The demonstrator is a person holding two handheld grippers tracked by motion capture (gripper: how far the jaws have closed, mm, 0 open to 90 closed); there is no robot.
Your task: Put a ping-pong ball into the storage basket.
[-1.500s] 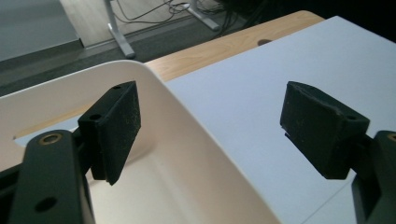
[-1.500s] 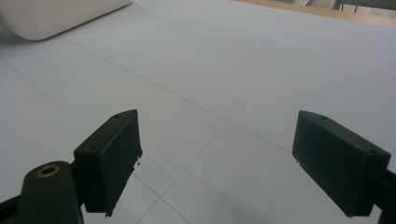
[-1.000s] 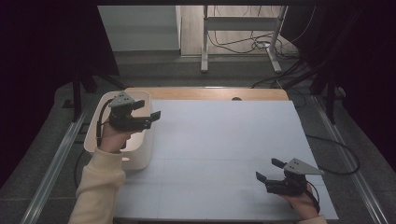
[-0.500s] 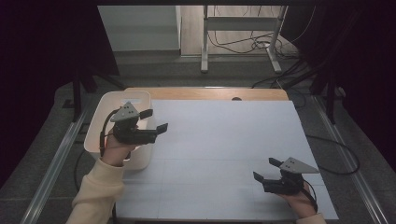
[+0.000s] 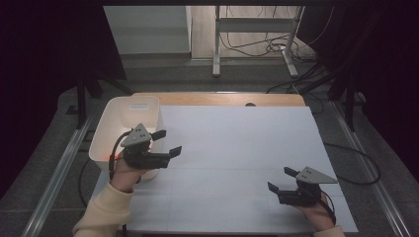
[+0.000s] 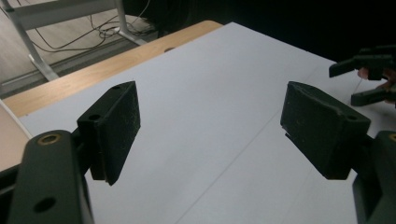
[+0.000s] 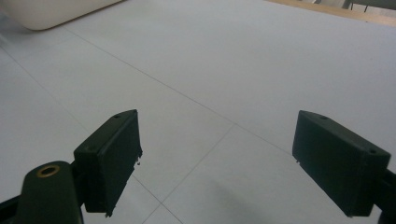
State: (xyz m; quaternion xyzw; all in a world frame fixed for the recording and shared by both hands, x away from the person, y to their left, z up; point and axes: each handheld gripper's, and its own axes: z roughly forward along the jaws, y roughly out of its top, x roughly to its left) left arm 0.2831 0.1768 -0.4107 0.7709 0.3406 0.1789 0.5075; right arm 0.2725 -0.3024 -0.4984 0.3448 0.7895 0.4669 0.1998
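Note:
My left gripper (image 5: 167, 142) hangs open just right of a white bin (image 5: 106, 129) at the table's left side, jaws pointing right over the white tabletop (image 5: 237, 148). Nothing sits between its pads (image 6: 116, 126) in the left gripper view. My right gripper (image 5: 281, 178) rests low near the front right of the table, open and empty, its jaws pointing left. Its pads (image 7: 114, 154) stand wide apart above bare white surface in the right gripper view. The right gripper (image 6: 362, 77) also appears far off at the right edge of the left gripper view.
The bin's rounded corner (image 7: 51, 14) lies at the top left of the right gripper view. A wooden strip (image 5: 222, 99) runs along the table's far edge. Beyond it stand a metal frame (image 5: 252, 29) and floor cables. Metal rails (image 5: 59, 168) flank the table.
My left gripper has come out from over the bin, moving right and toward the front, onto the white tabletop. The right gripper has barely shifted.

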